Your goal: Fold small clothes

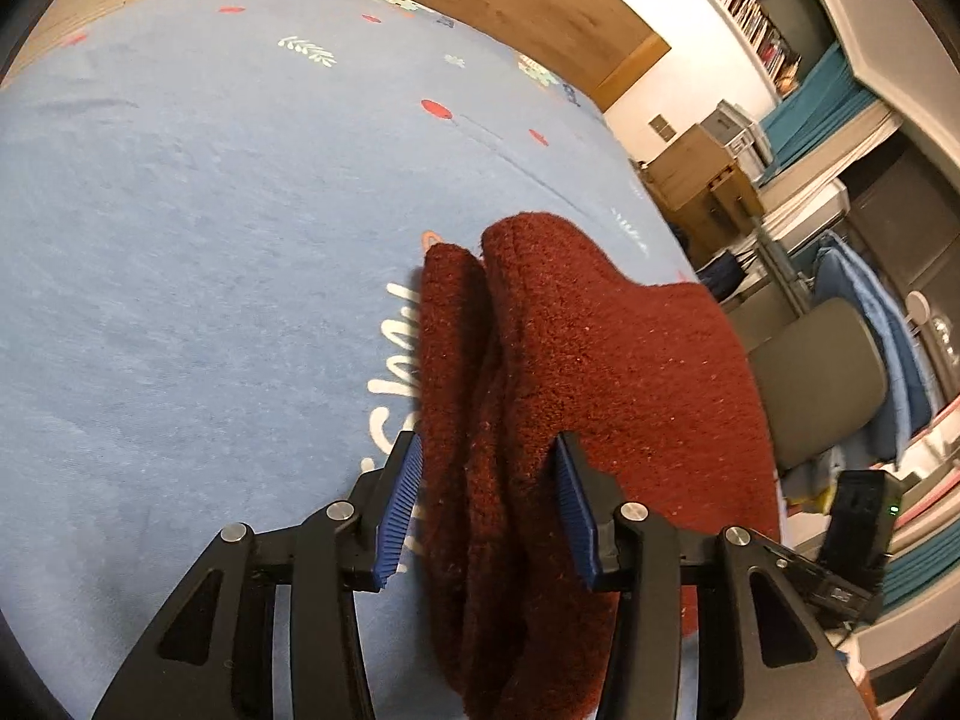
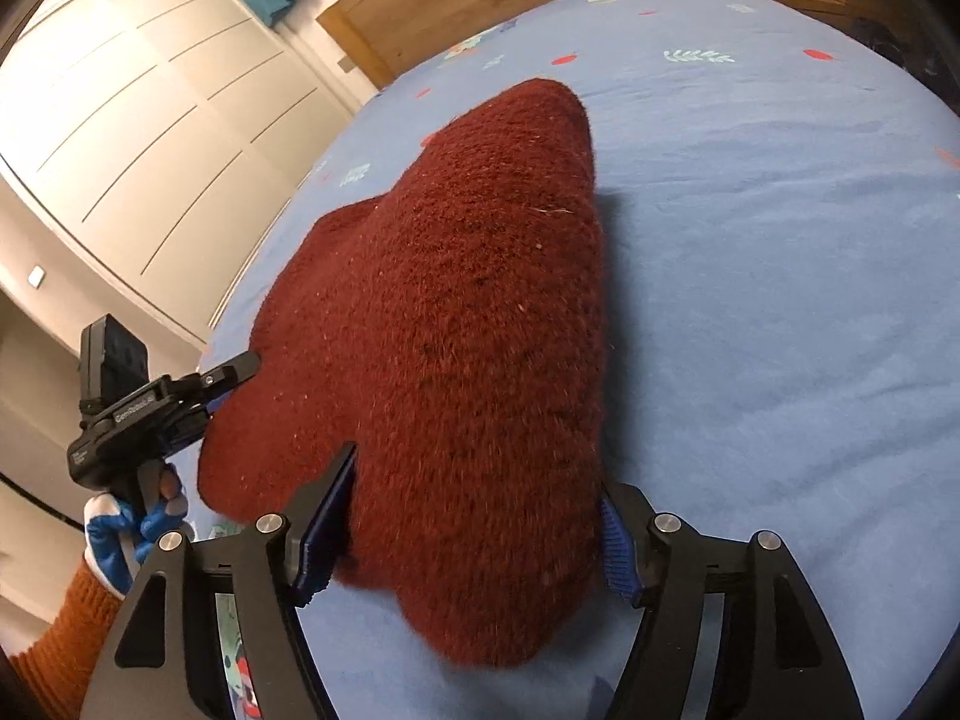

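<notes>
Left wrist view: left claw (image 1: 486, 504) spread, a raised fold of the dark red knitted garment (image 1: 576, 372) between its blue pads, not pinched. Garment lies on the blue bed sheet (image 1: 198, 210); white script beside it is partly covered, unreadable. Right claw (image 2: 474, 531) spread around the garment's near end; right pad mostly hidden.

We see a dark red fuzzy knit garment (image 1: 576, 372) bunched into thick lengthwise folds, lying on the blue bed sheet (image 1: 180, 252) near the bed's side edge, partly covering white lettering.
</notes>
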A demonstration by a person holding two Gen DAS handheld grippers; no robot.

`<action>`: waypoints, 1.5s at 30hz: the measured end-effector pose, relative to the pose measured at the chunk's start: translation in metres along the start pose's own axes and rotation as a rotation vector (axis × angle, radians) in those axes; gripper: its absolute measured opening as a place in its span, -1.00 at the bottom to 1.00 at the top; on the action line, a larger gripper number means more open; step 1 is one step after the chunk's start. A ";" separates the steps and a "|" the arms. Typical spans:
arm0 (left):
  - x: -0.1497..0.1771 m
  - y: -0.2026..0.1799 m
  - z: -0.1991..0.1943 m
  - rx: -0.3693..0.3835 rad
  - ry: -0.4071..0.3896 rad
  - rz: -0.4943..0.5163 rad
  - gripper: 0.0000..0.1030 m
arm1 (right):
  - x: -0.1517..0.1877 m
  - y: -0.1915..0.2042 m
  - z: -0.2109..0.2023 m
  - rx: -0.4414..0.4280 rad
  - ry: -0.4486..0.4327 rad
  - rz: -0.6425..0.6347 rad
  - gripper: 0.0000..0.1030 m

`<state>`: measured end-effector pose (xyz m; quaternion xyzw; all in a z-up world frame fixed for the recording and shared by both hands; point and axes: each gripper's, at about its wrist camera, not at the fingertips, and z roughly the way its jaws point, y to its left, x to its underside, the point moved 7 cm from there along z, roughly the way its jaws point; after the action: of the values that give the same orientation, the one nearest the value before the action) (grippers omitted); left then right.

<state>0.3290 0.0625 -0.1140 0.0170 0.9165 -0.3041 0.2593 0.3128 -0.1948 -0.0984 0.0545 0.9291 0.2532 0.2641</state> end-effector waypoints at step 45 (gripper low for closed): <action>0.196 -0.093 -0.173 -0.486 -0.229 0.189 0.80 | 0.181 0.118 -0.219 0.536 -0.262 -0.291 0.71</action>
<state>0.0610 0.0598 -0.0404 0.0054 0.9215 -0.0500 0.3850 0.0408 -0.1471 0.0372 0.0207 0.9189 -0.0499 0.3908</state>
